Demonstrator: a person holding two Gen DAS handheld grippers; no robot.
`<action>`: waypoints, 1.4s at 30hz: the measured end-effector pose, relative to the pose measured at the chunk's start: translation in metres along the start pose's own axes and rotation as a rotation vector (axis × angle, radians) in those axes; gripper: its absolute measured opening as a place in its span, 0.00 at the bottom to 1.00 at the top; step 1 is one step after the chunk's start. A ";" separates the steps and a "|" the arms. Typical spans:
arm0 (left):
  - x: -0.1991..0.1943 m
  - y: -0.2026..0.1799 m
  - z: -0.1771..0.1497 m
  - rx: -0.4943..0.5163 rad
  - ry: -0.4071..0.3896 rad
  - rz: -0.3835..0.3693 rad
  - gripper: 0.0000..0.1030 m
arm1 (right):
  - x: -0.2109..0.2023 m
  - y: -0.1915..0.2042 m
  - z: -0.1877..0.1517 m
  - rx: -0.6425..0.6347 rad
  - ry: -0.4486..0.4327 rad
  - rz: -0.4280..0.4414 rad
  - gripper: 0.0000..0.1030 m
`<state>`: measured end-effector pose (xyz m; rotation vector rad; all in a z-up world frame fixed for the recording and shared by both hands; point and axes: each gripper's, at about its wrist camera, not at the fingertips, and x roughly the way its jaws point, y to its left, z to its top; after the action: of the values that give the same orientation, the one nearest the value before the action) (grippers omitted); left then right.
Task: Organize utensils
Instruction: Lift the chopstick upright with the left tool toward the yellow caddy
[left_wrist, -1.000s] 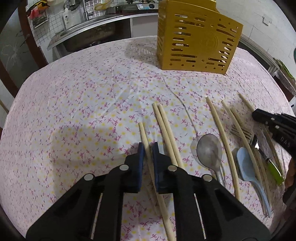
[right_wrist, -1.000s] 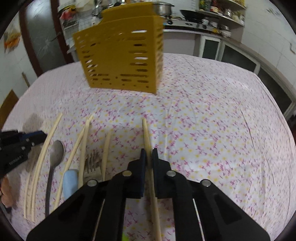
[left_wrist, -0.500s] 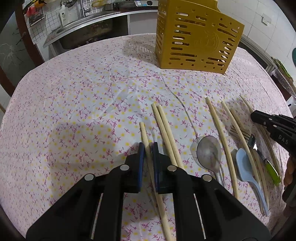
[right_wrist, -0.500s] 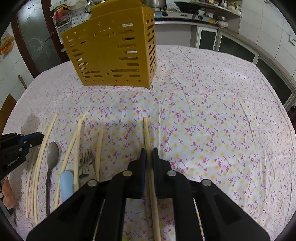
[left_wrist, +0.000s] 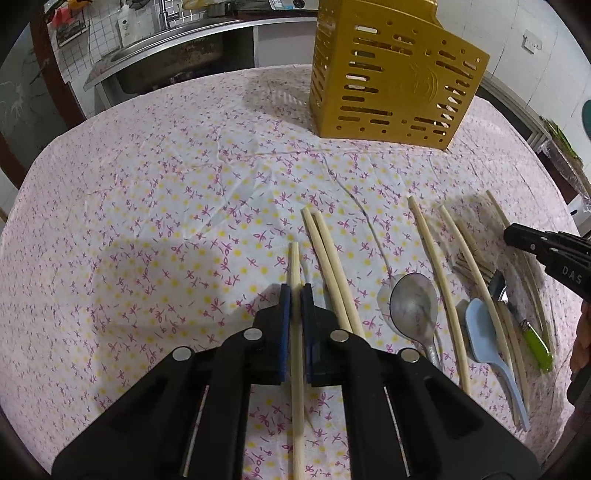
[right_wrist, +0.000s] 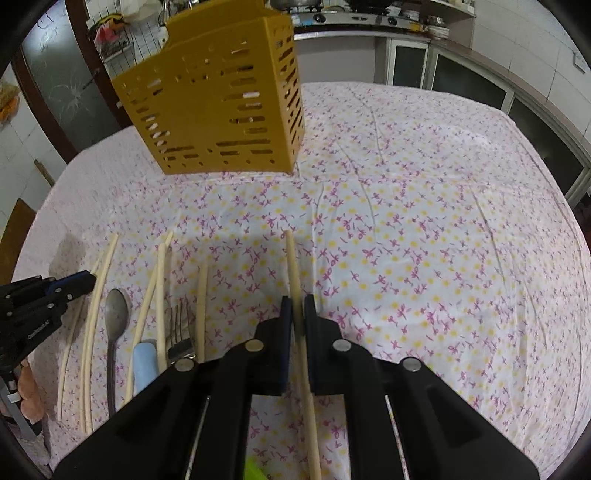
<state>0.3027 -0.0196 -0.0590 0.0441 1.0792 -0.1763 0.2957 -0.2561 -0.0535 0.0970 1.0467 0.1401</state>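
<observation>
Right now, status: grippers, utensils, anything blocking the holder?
Left gripper shut on a chopstick; right gripper shut on another chopstick. Spoon, fork, more chopsticks on the cloth. Yellow holder upright, path clear.

I see a table under a floral tablecloth (left_wrist: 155, 206), white with pink and yellow sprigs (creased in places). At twelve o'clock in my left view runs a steel counter with a sink (left_wrist: 173, 55) below white tiled wall (left_wrist: 517, 22). At one o'clock on my right, dark glass-fronted cabinets (right_wrist: 461, 81).

Floral tablecloth (left_wrist: 155, 206), steel sink (left_wrist: 173, 59) behind.
</observation>
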 end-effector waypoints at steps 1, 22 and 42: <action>-0.001 0.000 -0.001 -0.001 -0.004 0.000 0.04 | -0.002 -0.001 -0.001 0.005 -0.008 0.001 0.07; -0.043 0.011 0.000 -0.044 -0.092 -0.070 0.04 | -0.027 -0.011 -0.009 0.055 -0.110 0.025 0.07; -0.097 0.004 0.031 -0.034 -0.280 -0.122 0.04 | -0.071 -0.006 0.003 0.071 -0.282 0.047 0.07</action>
<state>0.2856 -0.0076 0.0407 -0.0756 0.8050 -0.2664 0.2637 -0.2739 0.0076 0.1997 0.7679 0.1273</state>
